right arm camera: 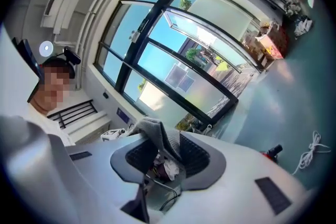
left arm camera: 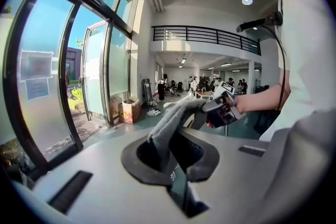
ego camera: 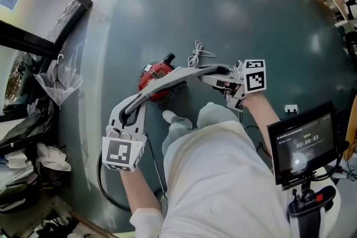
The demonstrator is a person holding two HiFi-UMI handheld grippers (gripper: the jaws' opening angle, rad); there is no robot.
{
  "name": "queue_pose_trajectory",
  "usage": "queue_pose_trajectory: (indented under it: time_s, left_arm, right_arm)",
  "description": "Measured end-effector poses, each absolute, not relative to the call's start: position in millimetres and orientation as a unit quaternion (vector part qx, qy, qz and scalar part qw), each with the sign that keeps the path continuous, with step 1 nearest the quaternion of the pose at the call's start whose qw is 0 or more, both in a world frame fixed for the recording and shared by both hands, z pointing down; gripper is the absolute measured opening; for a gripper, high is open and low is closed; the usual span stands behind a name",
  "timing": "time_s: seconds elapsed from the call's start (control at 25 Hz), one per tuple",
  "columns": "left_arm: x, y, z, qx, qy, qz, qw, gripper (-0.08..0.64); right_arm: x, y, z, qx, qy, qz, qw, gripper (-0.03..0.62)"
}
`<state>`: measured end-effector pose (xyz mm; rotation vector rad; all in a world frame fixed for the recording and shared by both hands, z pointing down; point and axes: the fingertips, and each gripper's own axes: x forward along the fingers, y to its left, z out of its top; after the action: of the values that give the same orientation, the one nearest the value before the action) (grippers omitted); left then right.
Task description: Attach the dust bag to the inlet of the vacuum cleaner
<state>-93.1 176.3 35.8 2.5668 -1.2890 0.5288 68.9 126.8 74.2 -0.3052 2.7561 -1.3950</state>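
A long grey dust bag (ego camera: pixel 167 79) is stretched in the air between my two grippers, over the red vacuum cleaner (ego camera: pixel 155 76) on the floor. My left gripper (ego camera: pixel 135 106) is shut on the bag's near end, and in the left gripper view the grey cloth (left arm camera: pixel 170 123) rises out of the closed jaws (left arm camera: pixel 171 157) toward the right gripper (left arm camera: pixel 224 107). My right gripper (ego camera: pixel 205 73) is shut on the far end, with the bag's folded edge (right arm camera: pixel 155 136) pinched between its jaws (right arm camera: pixel 160 159). Most of the vacuum is hidden under the bag.
A white power cord (ego camera: pixel 198 54) lies coiled on the green floor beyond the vacuum. A folded umbrella (ego camera: pixel 58 78) and glass doors (ego camera: pixel 39 3) stand at the left, with clutter (ego camera: pixel 28 164) below. A black hose (ego camera: pixel 105 187) curls by my legs, and a timer screen (ego camera: pixel 301 145) sits at the right.
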Motion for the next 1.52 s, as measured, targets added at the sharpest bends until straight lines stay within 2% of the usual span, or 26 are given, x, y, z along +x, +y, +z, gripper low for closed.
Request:
queue_pose_trajectory:
  time_s: [0.2, 0.36, 0.48, 0.56, 0.72, 0.8, 0.96, 1.04, 1.16, 1.32, 1.4, 1.52]
  left_arm:
    - [-121.2, 144.9, 48.7, 0.854, -0.449, 0.2, 0.172, 0.017]
    - [-133.2, 116.5, 55.1, 0.818, -0.496, 0.219, 0.193, 0.017]
    - [-152.1, 105.5, 56.6, 0.794, -0.52, 0.248, 0.193, 0.017]
    - [-157.1, 93.2, 65.1, 0.79, -0.516, 0.275, 0.185, 0.017]
    - [-148.3, 76.8, 85.6, 0.788, -0.491, 0.325, 0.179, 0.017]
    - [-144.7, 75.3, 87.1, 0.786, -0.483, 0.345, 0.171, 0.017]
    - [-150.5, 75.8, 76.7, 0.779, -0.469, 0.388, 0.152, 0.017]
    - [-152.3, 76.2, 70.0, 0.778, -0.462, 0.4, 0.147, 0.017]
    - [-146.8, 80.3, 63.5, 0.783, -0.447, 0.41, 0.138, 0.017]
    - [-129.3, 92.7, 62.3, 0.803, -0.412, 0.409, 0.134, 0.017]
    - [-129.0, 97.7, 67.2, 0.803, -0.405, 0.415, 0.137, 0.017]
    - [-135.6, 97.7, 74.9, 0.801, -0.414, 0.405, 0.15, 0.018]
  right_arm:
    - [53.4, 115.6, 69.3, 0.01, 0.908, -0.418, -0.027, 0.109]
    - [61.1, 88.9, 51.2, 0.099, 0.898, -0.428, 0.002, 0.109]
    - [72.3, 45.1, 41.6, 0.061, 0.901, -0.428, 0.042, 0.109]
    - [70.0, 10.4, 43.1, 0.024, 0.92, -0.388, 0.045, 0.109]
    - [28.6, -7.8, 49.5, 0.046, 0.976, -0.208, -0.039, 0.113]
    - [0.9, -2.3, 54.0, 0.073, 0.988, -0.093, -0.104, 0.223]
    - [-48.3, 0.4, 65.4, 0.123, 0.957, 0.107, -0.238, 0.224]
    - [-64.0, 1.7, 72.3, 0.16, 0.934, 0.157, -0.278, 0.224]
    - [-75.4, 19.9, 88.6, 0.235, 0.907, 0.156, -0.313, 0.224]
    - [-73.1, 53.2, 114.6, 0.316, 0.879, 0.095, -0.346, 0.218]
    - [-68.4, 65.8, 118.8, 0.336, 0.872, 0.054, -0.353, 0.04]
    - [-62.6, 81.4, 115.4, 0.356, 0.873, -0.038, -0.331, 0.034]
